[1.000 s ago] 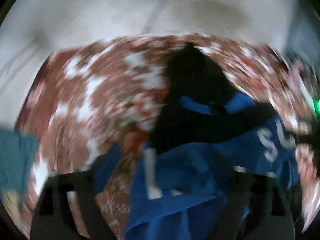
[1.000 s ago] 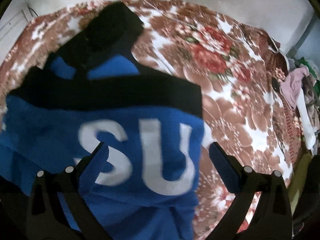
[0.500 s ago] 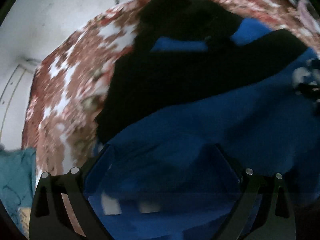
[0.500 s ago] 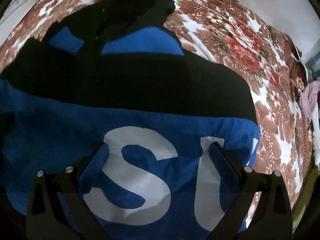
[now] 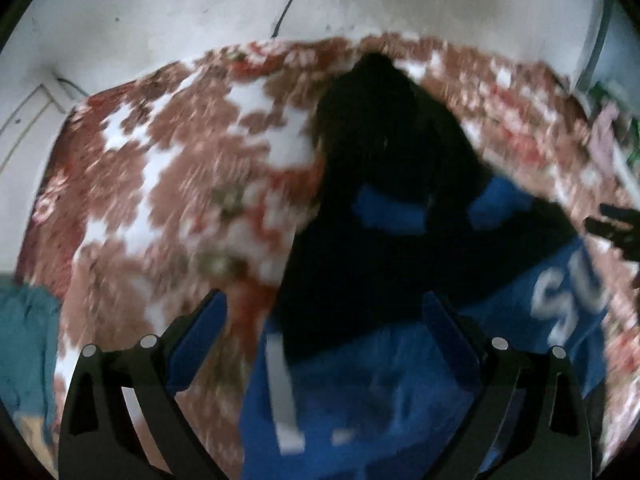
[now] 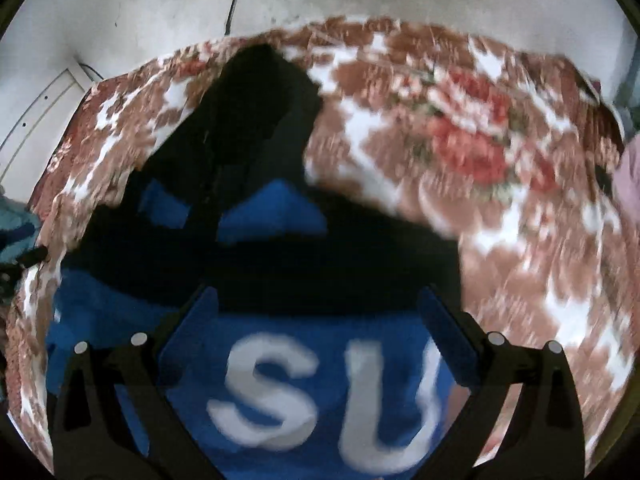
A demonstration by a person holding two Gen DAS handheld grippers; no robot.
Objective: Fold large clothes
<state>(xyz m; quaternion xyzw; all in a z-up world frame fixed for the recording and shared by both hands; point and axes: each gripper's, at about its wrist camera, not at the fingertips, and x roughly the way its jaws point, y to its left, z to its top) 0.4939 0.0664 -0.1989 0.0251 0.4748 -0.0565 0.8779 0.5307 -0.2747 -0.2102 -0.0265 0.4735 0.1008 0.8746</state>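
- Left wrist view: the left gripper (image 5: 324, 332) has its two fingers spread wide with nothing between them. Half a second ago blue cloth filled the whole gap between them; now the camera has pulled back and the floral bedspread (image 5: 168, 184) shows under the left finger. The picture is smeared, so the gripper is moving fast.
- The hoodie (image 5: 384, 320) lies on the bedspread toward its near edge, black hood pointing at the far edge by the wall (image 5: 160, 12), blue body nearest the camera. A white strip, perhaps part of the print, lies on the blue cloth between the fingers. At the right edge of this view a dark shape is probably the right gripper, too blurred to be sure.
- A teal cloth (image 5: 24, 344) sits off the bedspread's near left corner.
- Right wrist view: the right gripper (image 6: 320, 320) is likewise fully parted and holds nothing. The white letters "SU" (image 6: 328, 396) sit between its fingers, smaller than half a second ago, so this gripper has also backed away.
- Meaning: both grippers appear to have let the cloth down and retreated, so one fold or smoothing pass looks finished. The hood and black band remain spread out; further folds seem needed.
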